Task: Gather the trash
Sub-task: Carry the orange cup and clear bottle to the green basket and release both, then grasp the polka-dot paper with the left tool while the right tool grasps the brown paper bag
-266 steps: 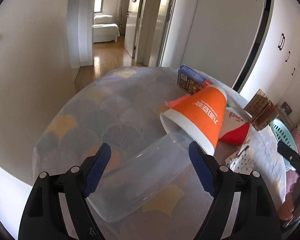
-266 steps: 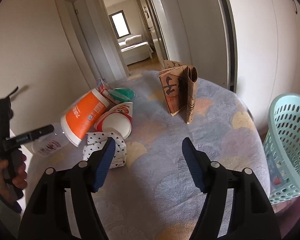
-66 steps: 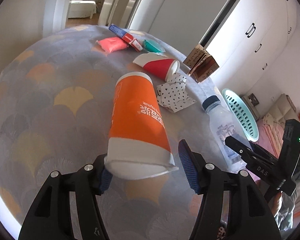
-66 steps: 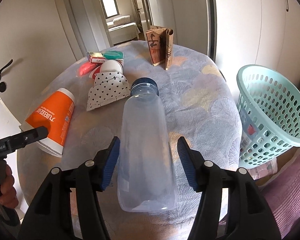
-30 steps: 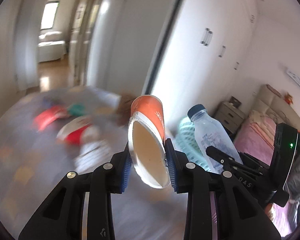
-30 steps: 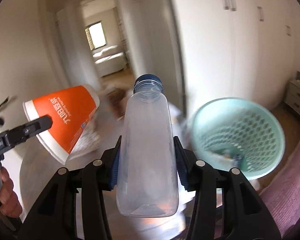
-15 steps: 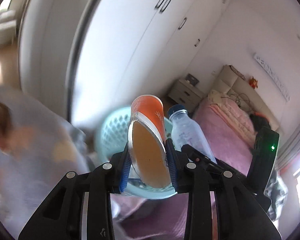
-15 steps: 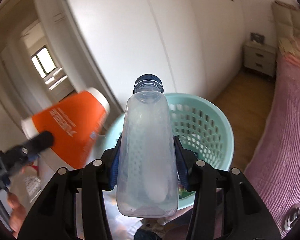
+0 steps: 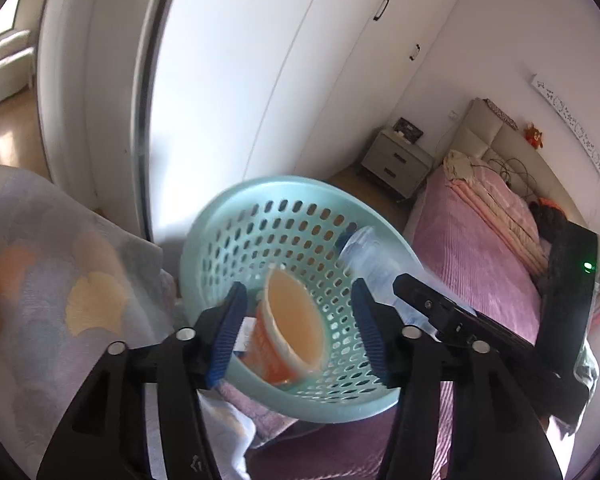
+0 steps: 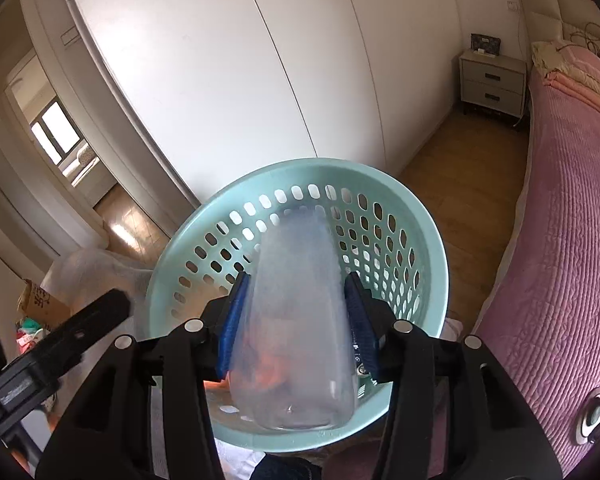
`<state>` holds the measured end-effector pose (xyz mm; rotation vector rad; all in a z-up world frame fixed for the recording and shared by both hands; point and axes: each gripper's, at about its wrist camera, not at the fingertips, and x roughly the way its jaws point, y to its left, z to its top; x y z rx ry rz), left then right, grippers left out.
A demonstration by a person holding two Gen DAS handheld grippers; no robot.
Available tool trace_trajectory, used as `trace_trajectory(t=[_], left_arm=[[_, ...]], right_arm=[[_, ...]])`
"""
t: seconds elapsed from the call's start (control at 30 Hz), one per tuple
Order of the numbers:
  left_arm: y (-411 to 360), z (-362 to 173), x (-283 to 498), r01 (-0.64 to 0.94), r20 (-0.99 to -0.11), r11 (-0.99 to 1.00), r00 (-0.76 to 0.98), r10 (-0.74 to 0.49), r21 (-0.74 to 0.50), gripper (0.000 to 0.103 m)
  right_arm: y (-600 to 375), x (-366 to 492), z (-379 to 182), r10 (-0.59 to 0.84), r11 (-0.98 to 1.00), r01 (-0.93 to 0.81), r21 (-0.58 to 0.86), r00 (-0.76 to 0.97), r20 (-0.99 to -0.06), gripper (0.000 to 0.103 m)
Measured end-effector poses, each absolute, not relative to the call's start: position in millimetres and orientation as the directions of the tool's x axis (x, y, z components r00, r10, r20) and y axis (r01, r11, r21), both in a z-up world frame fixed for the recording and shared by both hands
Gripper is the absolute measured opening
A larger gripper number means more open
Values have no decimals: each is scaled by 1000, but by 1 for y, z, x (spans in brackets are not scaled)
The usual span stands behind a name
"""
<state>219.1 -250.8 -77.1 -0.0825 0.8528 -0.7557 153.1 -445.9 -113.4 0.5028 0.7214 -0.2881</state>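
Both grippers over pale-green perforated plastic basket (image 9: 204, 240).
Left gripper (image 9: 298, 330) fingers released; orange paper cup (image 9: 288, 336) inside basket. Right gripper (image 10: 296, 320) fingers grasp clear plastic bottle (image 10: 296, 312).

Black gripper arms (image 9: 296, 336), blue pads (image 9: 226, 330) (silver screws)

Left gripper (image 9: 298, 332): jaws spread wide, blue pads clear of anything, nothing held between them; pointed forward and down. Right gripper (image 10: 296, 330): jaws closed in on clear bottle (image 10: 296, 320), both blue pads pressed against its sides, bottle neck pointing away and down. Right gripper sat just right of left one, its black body visible there, green light lit.
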Motion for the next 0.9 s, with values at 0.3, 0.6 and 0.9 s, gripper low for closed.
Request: trace_trajectory(t=[0.3,0.6,0.9], left_arm=[[-197,-48,192,555,-593,753,490,-639,-352,56],[-124,-22,154,475,-543,810,603,-584,-344,56],[-25,-18,135,275,-552,923,742,-381,-269,64]], right_arm=[[-436,141,-101,-73,852,395,344,739,-670,46],[-386,131,-64,-29,894,291,340,796,-605,46],[-306,143,-42,82,954,98,284,826,-558,46]])
